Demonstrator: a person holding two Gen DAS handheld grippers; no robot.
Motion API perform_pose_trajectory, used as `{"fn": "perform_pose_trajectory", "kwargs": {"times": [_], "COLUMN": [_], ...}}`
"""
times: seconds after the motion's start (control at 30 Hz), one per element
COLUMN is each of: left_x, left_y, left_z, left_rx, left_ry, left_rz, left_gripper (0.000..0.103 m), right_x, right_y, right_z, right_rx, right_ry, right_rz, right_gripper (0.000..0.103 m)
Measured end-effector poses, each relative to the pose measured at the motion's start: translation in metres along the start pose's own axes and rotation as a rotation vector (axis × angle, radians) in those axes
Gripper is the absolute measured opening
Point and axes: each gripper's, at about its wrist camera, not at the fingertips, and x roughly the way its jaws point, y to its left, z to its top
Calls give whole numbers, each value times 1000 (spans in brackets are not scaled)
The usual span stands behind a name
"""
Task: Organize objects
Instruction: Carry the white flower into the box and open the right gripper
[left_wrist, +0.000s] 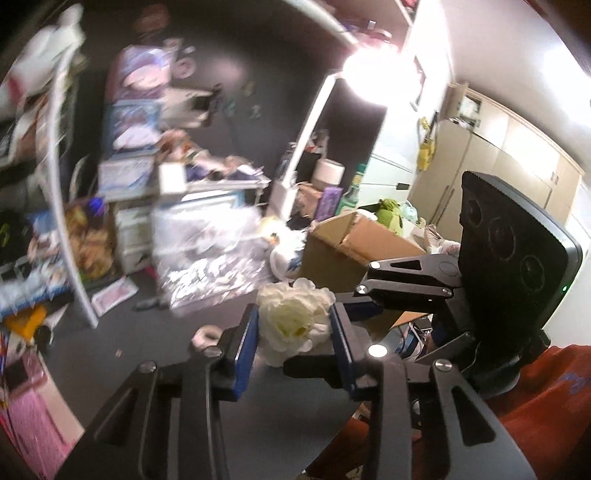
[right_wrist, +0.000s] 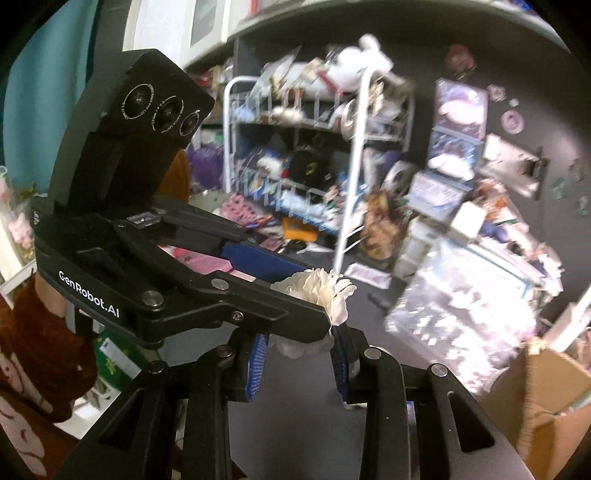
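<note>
Motion blur obscures the white wire rack (right_wrist: 354, 155) and clutter in both views' upper halves. The left gripper (left_wrist: 293, 328) holds a white artificial flower (left_wrist: 291, 317) at lower centre, layered cream petals pressed between its blue pads. The right gripper (right_wrist: 299, 350) also flanks the flower (right_wrist: 325, 291) (contact there cannot be confirmed).

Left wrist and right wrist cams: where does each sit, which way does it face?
Left wrist: sits on the left tongs, looking along their fingers at a white flower between the blue pads, cluttered floor and a cardboard box beyond; the right tongs and an orange sleeve show.
Right wrist: sits on the right tongs, facing a white wire rack; the left tongs cross in from the left, with a sleeve.
Shared: the flower, the box, the rack.
</note>
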Motion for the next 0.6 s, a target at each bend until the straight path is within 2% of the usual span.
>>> {"fn": "perform_pose_trajectory", "kwargs": {"times": [0.33, 0.6], "left_x": [65, 124], "left_y": [-65, -90], "left_z": [52, 72], "left_rx": [115, 144], "left_ry": [43, 124], "left_rz": [-84, -131], "left_gripper": [34, 34], "right_x": [-66, -91], "right_y": [-58, -111], "right_z": [-19, -49], "right_rx": [63, 165], "right_ry": [-24, 12], "right_rz": [-149, -193], "right_gripper": [26, 26]}}
